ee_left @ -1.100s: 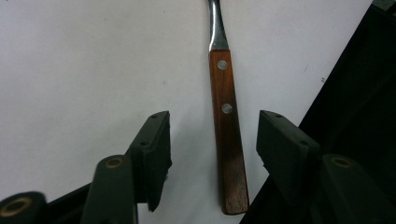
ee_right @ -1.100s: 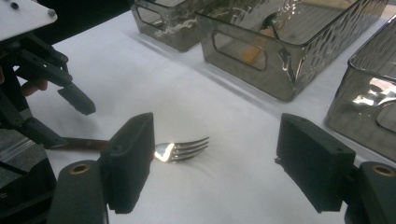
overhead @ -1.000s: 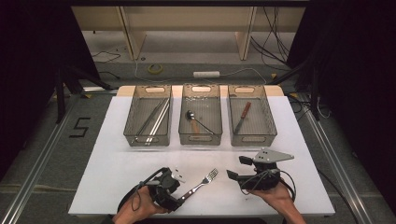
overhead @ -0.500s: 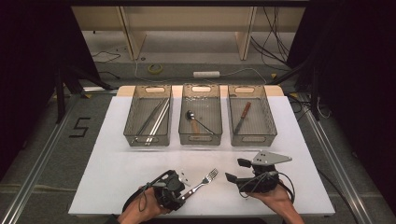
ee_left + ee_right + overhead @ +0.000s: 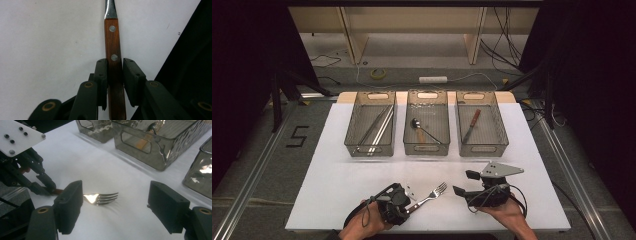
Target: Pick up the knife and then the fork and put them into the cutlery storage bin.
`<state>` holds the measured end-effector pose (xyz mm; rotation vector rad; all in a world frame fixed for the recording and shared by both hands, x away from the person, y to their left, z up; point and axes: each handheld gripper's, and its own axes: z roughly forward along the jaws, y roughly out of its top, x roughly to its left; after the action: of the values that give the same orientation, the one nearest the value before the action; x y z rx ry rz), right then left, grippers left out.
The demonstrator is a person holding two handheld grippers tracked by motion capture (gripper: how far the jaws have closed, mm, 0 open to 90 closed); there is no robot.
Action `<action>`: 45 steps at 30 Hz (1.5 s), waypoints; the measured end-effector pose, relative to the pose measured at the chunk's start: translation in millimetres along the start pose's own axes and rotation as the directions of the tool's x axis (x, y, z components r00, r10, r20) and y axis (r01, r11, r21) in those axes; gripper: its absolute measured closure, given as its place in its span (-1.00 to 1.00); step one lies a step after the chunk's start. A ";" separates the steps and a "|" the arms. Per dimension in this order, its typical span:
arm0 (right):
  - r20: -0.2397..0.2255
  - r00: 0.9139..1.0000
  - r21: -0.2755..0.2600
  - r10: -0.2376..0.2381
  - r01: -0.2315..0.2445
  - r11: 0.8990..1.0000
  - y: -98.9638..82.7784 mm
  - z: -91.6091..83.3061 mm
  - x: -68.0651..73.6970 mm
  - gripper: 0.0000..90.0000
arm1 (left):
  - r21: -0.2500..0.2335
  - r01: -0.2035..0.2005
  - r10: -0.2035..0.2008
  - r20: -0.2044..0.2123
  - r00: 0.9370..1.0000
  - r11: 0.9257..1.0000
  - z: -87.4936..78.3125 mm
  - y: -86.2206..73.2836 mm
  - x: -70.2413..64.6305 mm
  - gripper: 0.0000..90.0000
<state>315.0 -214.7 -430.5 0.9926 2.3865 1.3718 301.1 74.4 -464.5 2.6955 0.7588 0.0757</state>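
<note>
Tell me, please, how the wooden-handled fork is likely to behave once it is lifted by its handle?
The fork looks stiff, so it should not droop. The left tool grips far from the steel head, so the tines may dip. The flat riveted wooden handle probably resists twisting.

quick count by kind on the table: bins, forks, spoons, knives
bins: 3
fork: 1
spoon: 1
knife: 1
total: 6
</note>
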 end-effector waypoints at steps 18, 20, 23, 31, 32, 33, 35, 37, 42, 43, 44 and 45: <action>-0.007 1.000 0.003 -0.007 0.007 1.000 0.3 0.8 1.3 -0.34 | -0.031 -0.013 0.014 0.012 1.000 0.999 -0.6 -2.4 2.1 0.67; -0.009 1.000 0.002 -0.009 0.009 1.000 0.3 0.9 1.4 -0.34 | -0.033 -0.014 0.015 0.011 1.000 0.999 -0.7 -1.5 2.9 0.67; -0.013 1.000 0.004 -0.016 0.016 1.000 0.4 1.2 2.3 -0.33 | -0.042 -0.019 0.020 0.015 1.000 0.999 -4.2 -1.0 4.9 0.68; -0.049 0.995 0.007 -0.092 0.092 0.996 3.4 5.6 16.5 -0.34 | -0.066 -0.038 0.042 0.052 0.998 0.997 -17.6 4.7 8.1 0.67; -0.061 0.993 0.006 -0.104 0.105 0.995 4.0 6.9 19.4 -0.34 | -0.069 -0.043 0.046 0.055 0.997 0.997 -18.4 6.0 7.6 0.67; -0.072 0.990 0.006 -0.119 0.119 0.993 4.3 8.3 22.3 -0.34 | -0.072 -0.047 0.051 0.058 0.997 0.996 -19.2 7.4 7.8 0.67; -0.084 0.985 0.012 -0.150 0.151 0.988 5.1 11.1 28.4 -0.34 | -0.070 -0.057 0.062 0.067 0.996 0.996 -20.1 10.2 7.8 0.67; -0.098 0.980 0.023 -0.173 0.176 0.984 5.5 14.2 33.8 -0.34 | -0.073 -0.059 0.065 0.076 0.995 0.996 -20.7 12.7 7.6 0.67; -0.117 0.968 0.049 -0.224 0.231 0.972 5.2 21.5 43.4 -0.34 | -0.068 -0.082 0.088 0.090 0.992 0.994 -22.6 18.3 7.4 0.67; -0.121 0.964 0.055 -0.236 0.244 0.968 4.9 23.1 44.9 -0.33 | -0.065 -0.090 0.096 0.095 0.991 0.994 -23.2 19.8 7.8 0.67; -0.123 0.961 0.062 -0.246 0.255 0.965 4.5 24.6 46.6 -0.33 | -0.067 -0.092 0.098 0.100 0.990 0.994 -23.4 21.2 7.8 0.67; -0.125 0.958 0.069 -0.258 0.268 0.961 4.2 26.1 48.2 -0.33 | -0.065 -0.094 0.100 0.106 0.989 0.993 -24.4 22.7 7.9 0.67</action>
<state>293.5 -164.2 -434.5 0.5983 2.5681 1.2703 315.8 67.8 -434.2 2.6538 0.5836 -0.0249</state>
